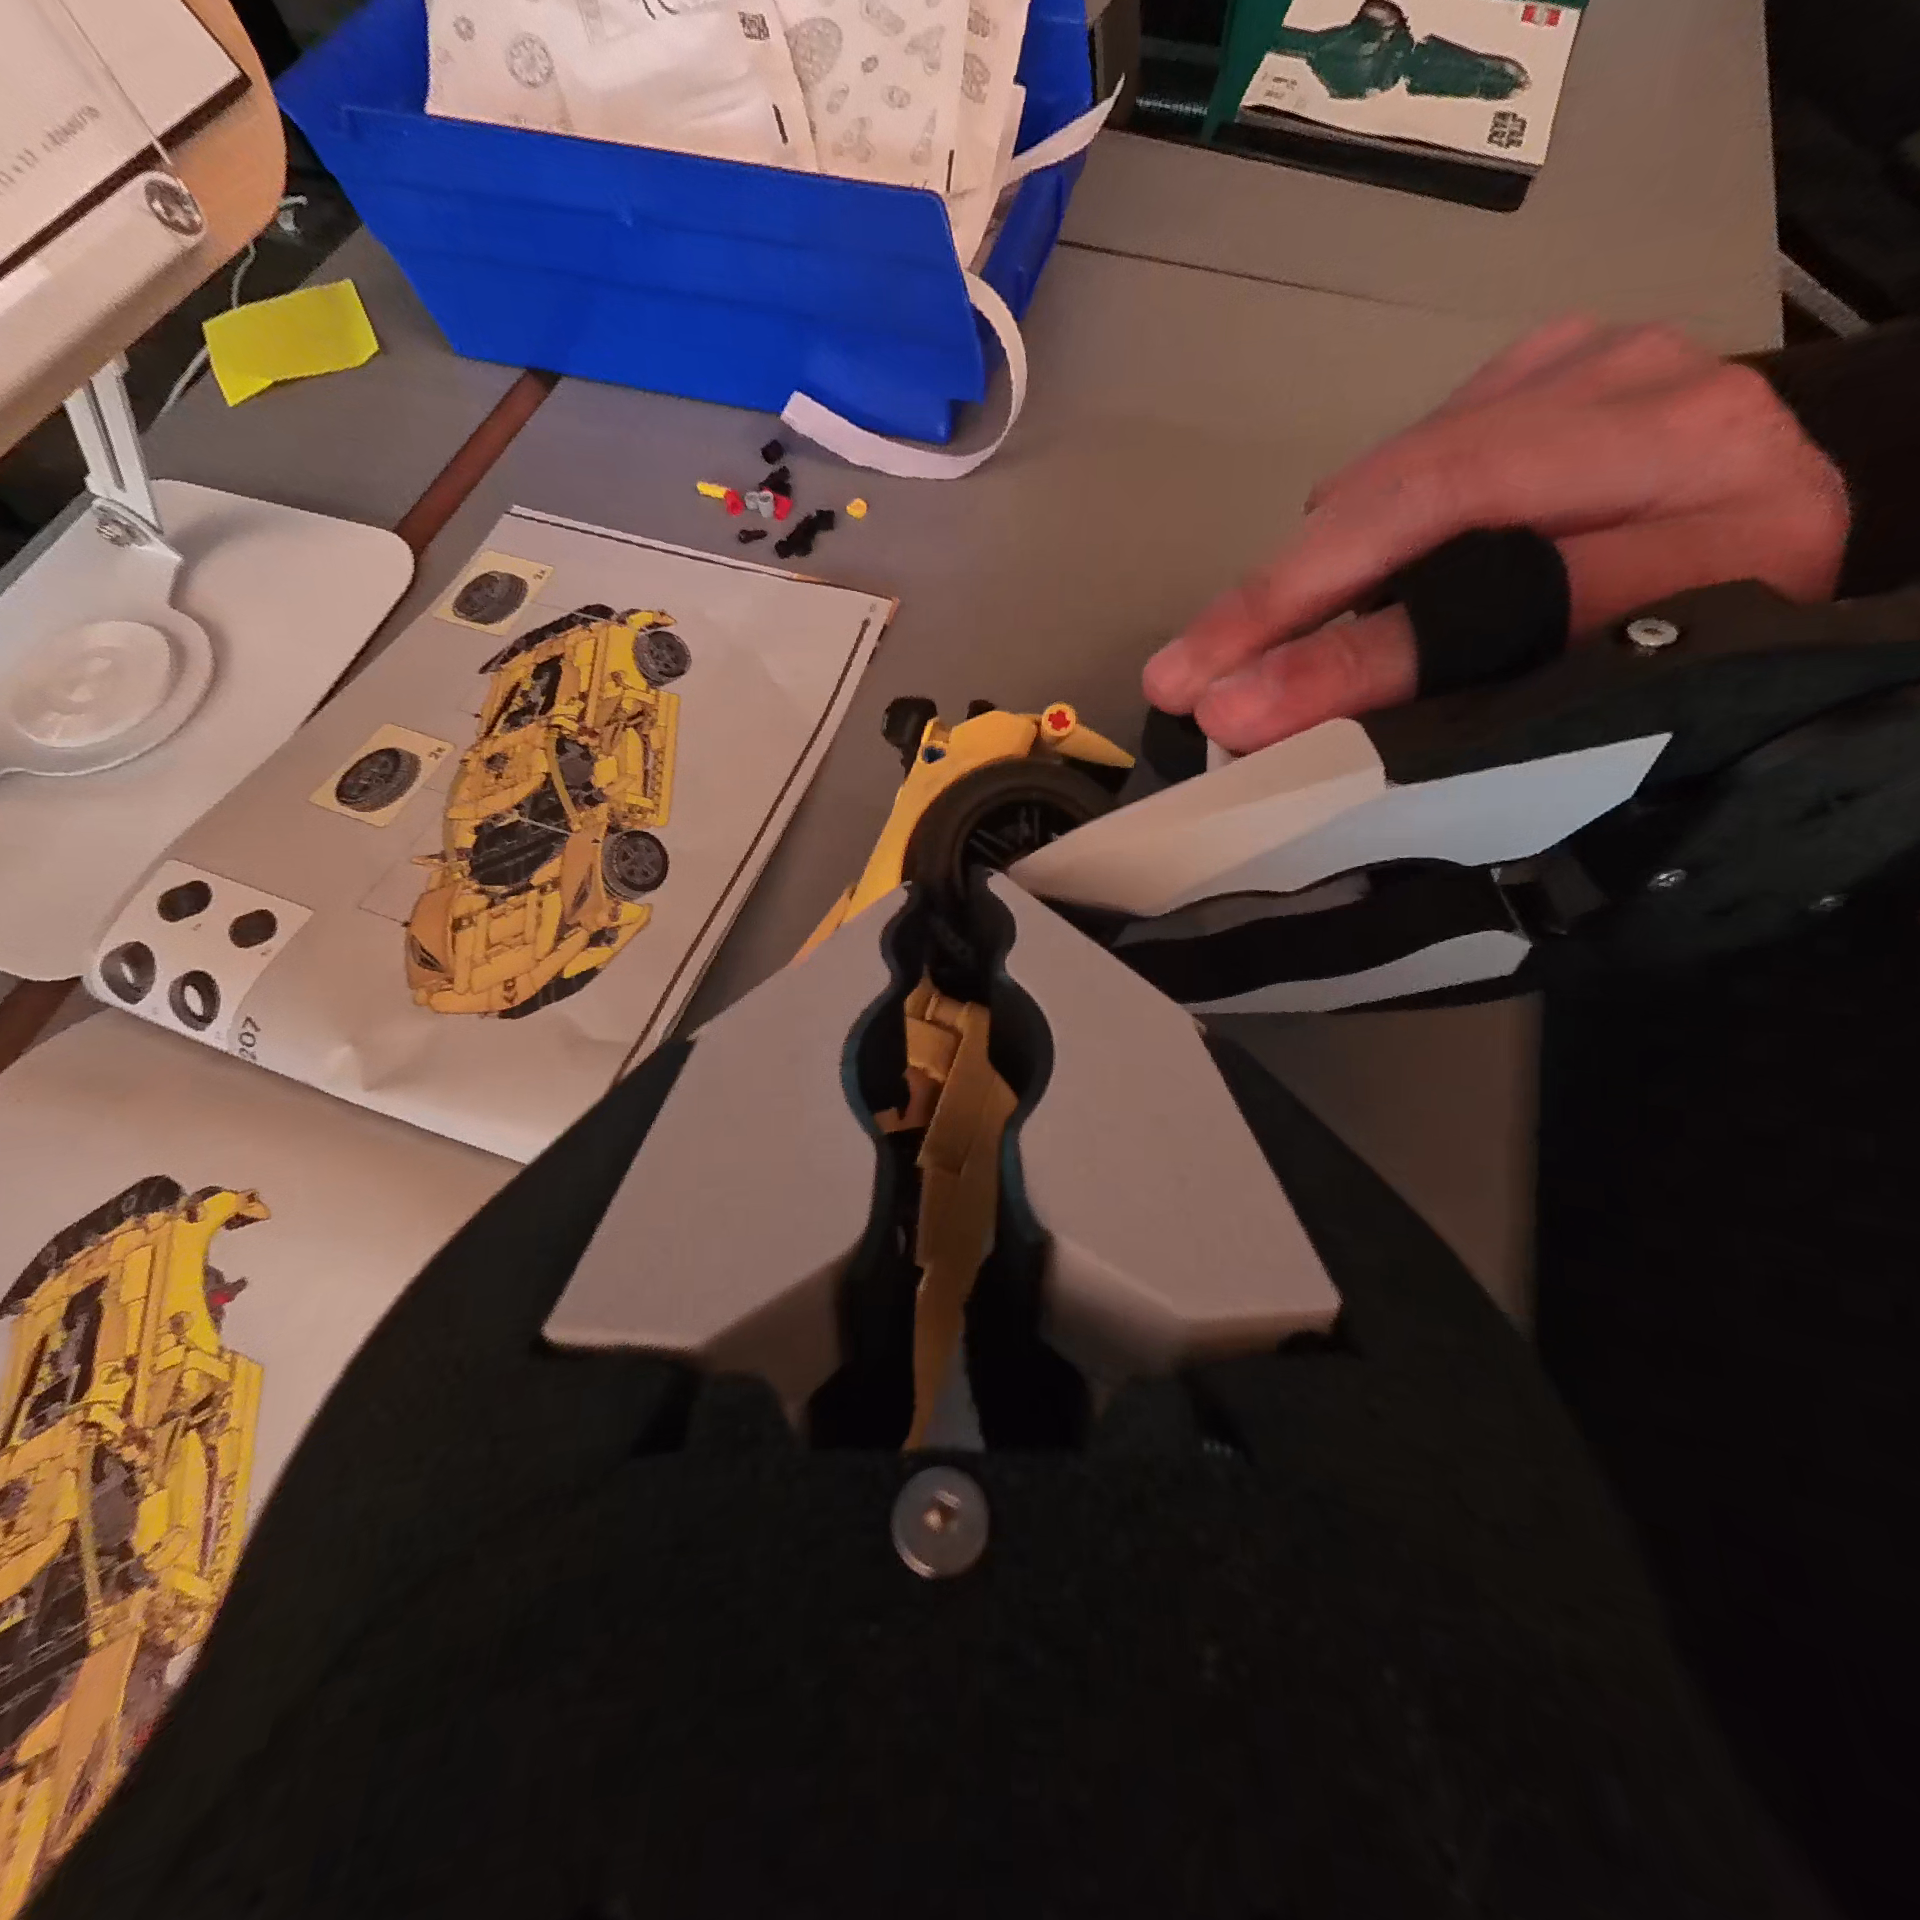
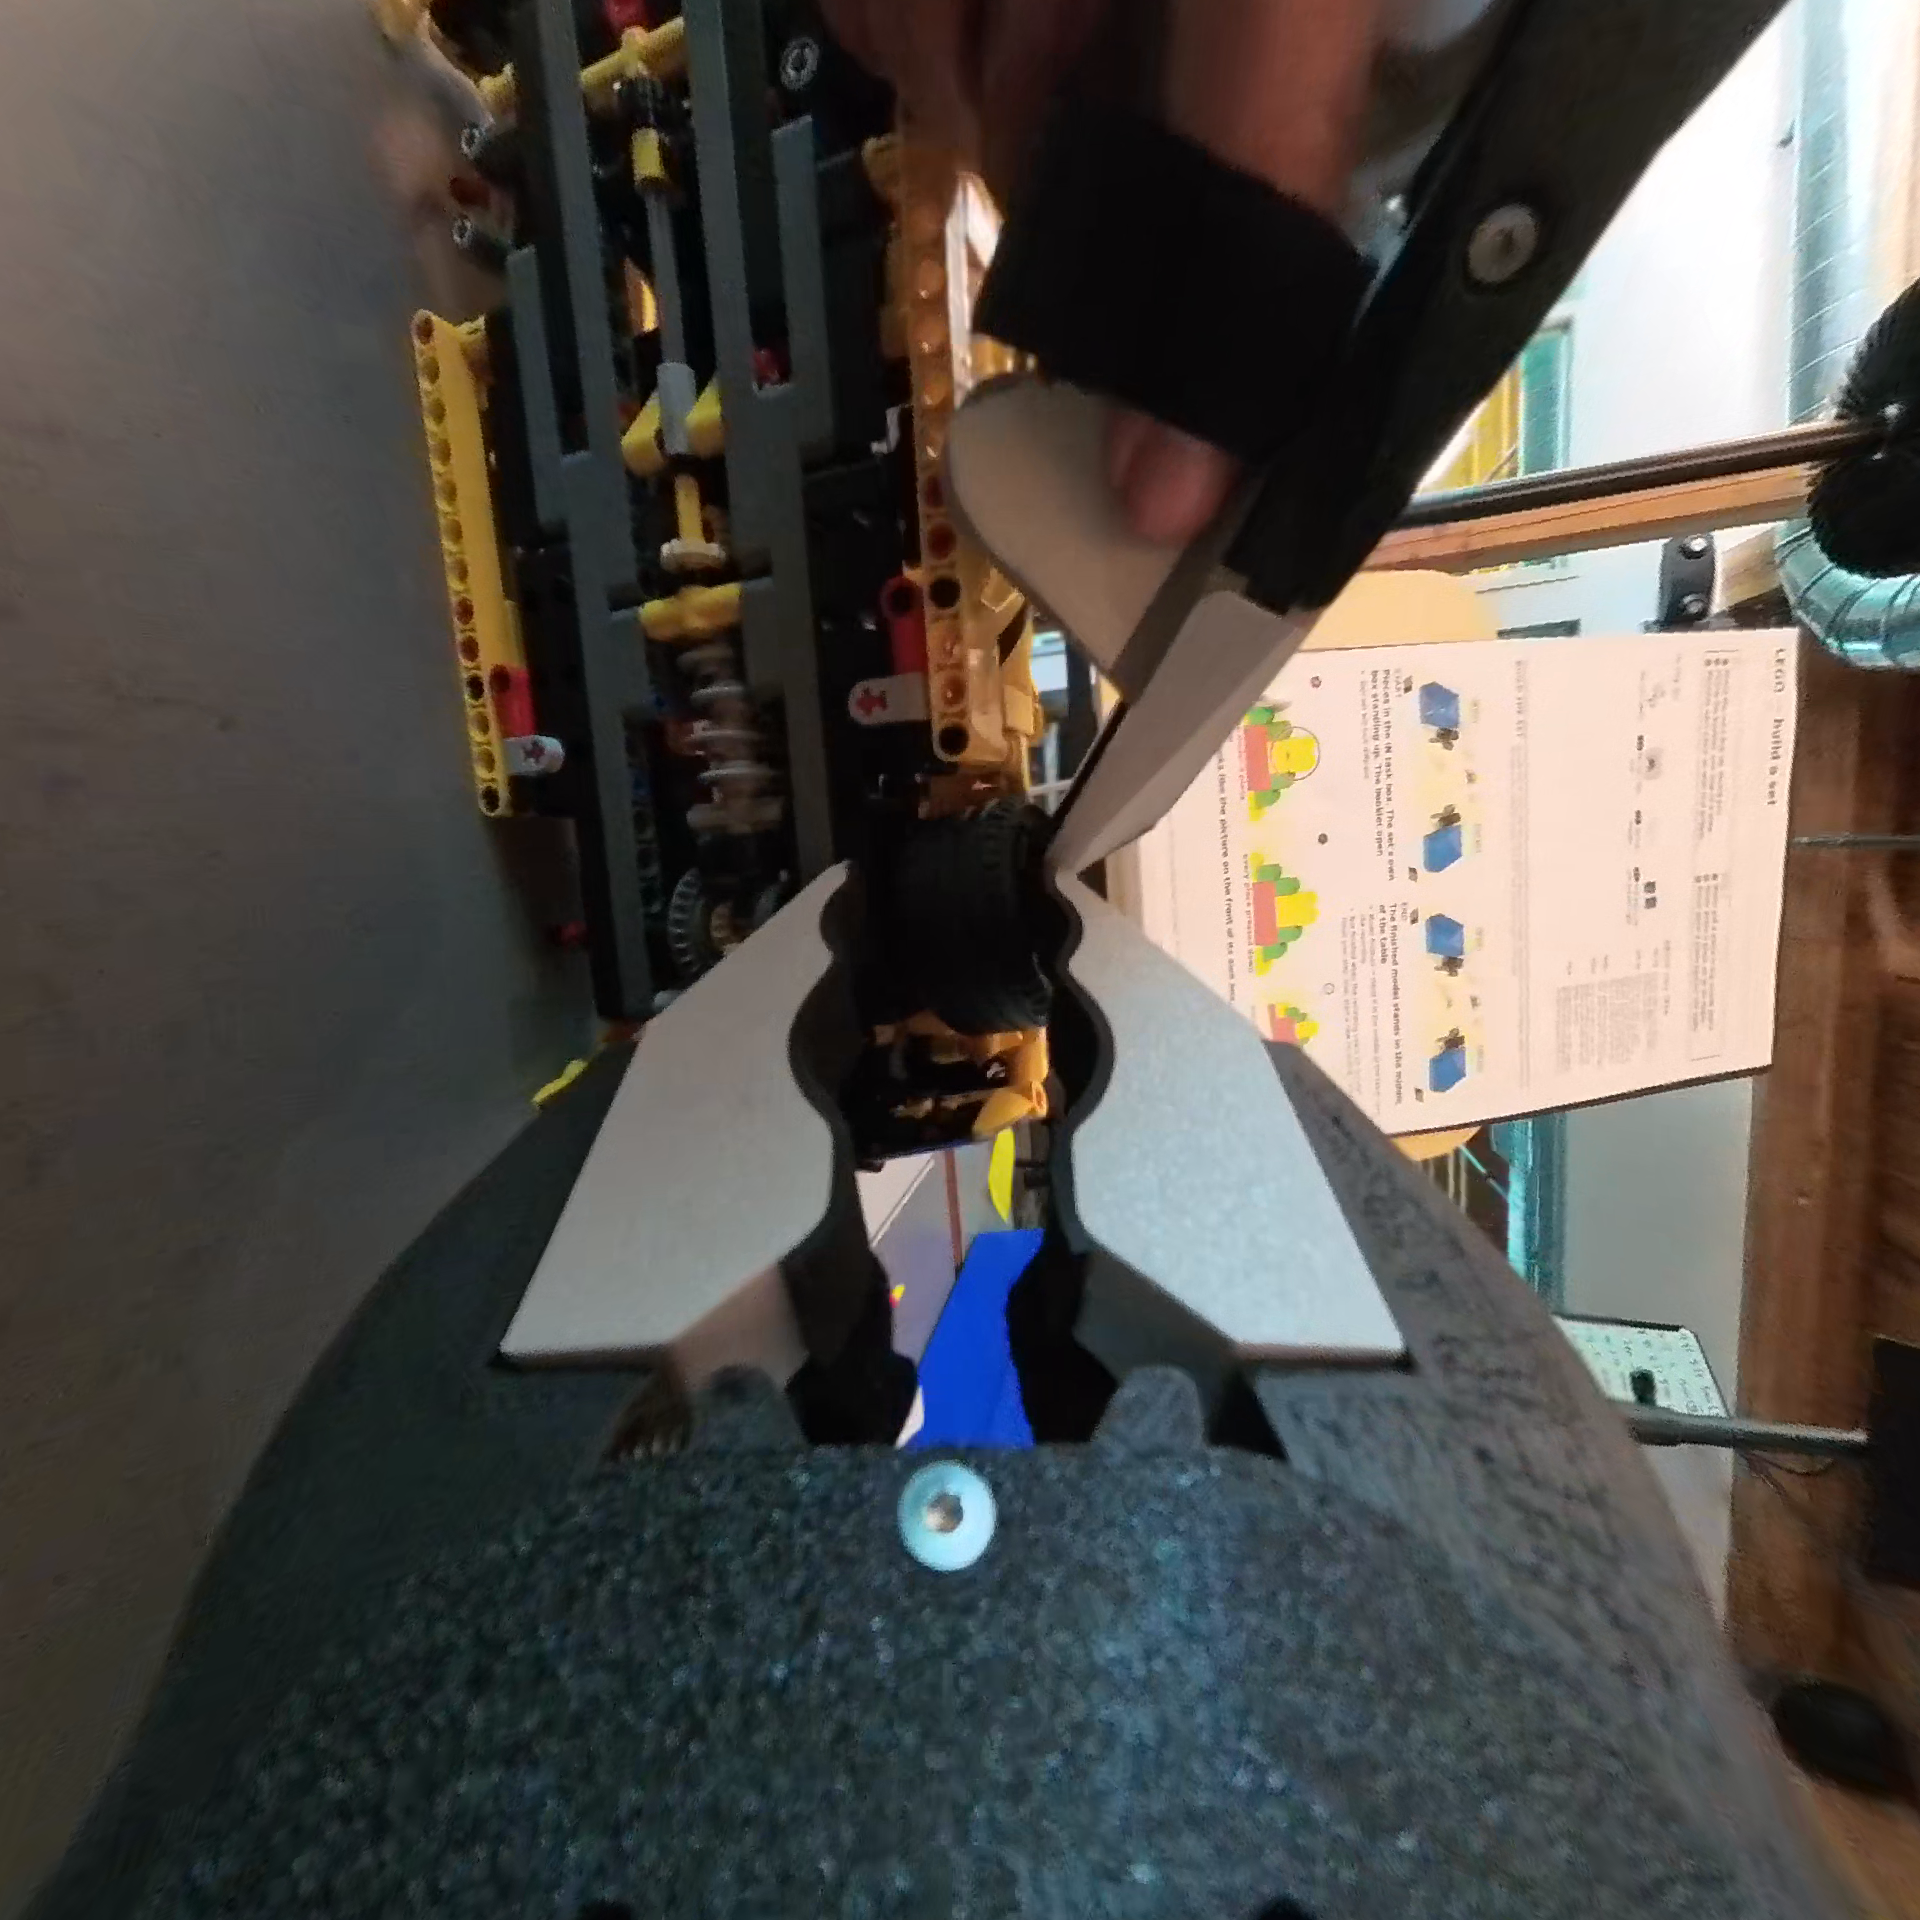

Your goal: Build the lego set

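At frame centre of the left wrist view, our left gripper (image 1: 951,904) is closed on the yellow car model (image 1: 961,1049) near its black wheel (image 1: 1003,816), held above the grey counter (image 1: 1195,499); the right gripper (image 1: 1049,862) comes in from the right, its tips at that wheel. In the right wrist view, our right gripper (image 2: 956,883) pinches the tyre against the model's underside. We judge wheel-fitting is in hand, matching the open instruction booklet (image 1: 488,831); next calls for a square push onto the axle.

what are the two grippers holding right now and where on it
Both grip the yellow car model at one black wheel: the left gripper and right gripper each close on its tyre.
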Demonstrator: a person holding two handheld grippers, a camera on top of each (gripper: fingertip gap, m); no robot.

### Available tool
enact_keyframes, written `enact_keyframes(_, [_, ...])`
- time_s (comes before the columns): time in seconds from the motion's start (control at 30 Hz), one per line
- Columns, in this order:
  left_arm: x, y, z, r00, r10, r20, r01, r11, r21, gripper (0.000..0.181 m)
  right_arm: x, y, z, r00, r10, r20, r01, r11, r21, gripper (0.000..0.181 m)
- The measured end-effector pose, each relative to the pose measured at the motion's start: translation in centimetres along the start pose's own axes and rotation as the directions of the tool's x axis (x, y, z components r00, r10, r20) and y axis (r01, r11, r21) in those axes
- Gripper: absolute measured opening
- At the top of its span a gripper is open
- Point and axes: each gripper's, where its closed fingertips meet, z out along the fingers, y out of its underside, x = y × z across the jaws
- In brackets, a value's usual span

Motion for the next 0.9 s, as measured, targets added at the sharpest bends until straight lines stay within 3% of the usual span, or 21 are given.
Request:
enact_keyframes(0.13, [0.3, 0.1, -0.2, 1.0, 0.023, -0.006, -0.024, 0.999, -0.037, 0.009, -0.4, -1.0, -0.6, 0.999, -0.002, 0.048, 0.003, 1.0, -0.005, 0.045])
enact_keyframes(0.27, [-0.4, 0.0, -0.1, 1.0, 0.004, 0.022, -0.003, 1.0, -0.025, 0.008, -0.9, 0.3, 0.5, 0.996, -0.086, -0.026, 0.084, 0.993, -0.078, 0.058])
enact_keyframes(0.43, [0.0, 0.1, -0.2, 0.997, -0.059, -0.043, 0.058, 0.998, -0.021, 0.009, -0.3, -0.6, -0.1, 0.997, -0.027, -0.075, 0.023, 0.998, -0.051, 0.054])
enact_keyframes(0.57, [0.0, 0.1, -0.1, 0.994, -0.077, -0.083, 0.073, 0.996, -0.052, 0.009, -0.1, 0.8, 0.7, 0.998, -0.01, -0.067, 0.001, 0.991, -0.133, 0.077])
enact_keyframes(0.63, [0.1, 0.1, -0.1, 0.992, -0.083, -0.1, 0.077, 0.995, -0.062, 0.009, -0.8, 1.3, 1.0, 1.0, 0.013, -0.017, -0.015, 0.987, -0.16, 0.069])
enact_keyframes(0.77, [0.4, 0.4, -1.0, 0.988, -0.027, -0.155, 0.01, 0.994, -0.106, 0.012, -0.9, 1.3, 1.3, 0.997, -0.055, -0.046, 0.047, 0.986, -0.162, 0.067])
enact_keyframes(0.87, [-0.1, 2.2, -2.4, 0.97, 0.161, -0.183, -0.197, 0.96, -0.201, 0.055, -0.9, 1.5, 1.4, 0.999, -0.023, -0.031, 0.018, 0.985, -0.169, 0.066])
enact_keyframes(0.9, [0.0, 2.6, -2.6, 0.953, 0.221, -0.206, -0.266, 0.938, -0.222, 0.059, -0.9, 1.5, 1.4, 0.999, -0.024, -0.03, 0.019, 0.985, -0.169, 0.066])
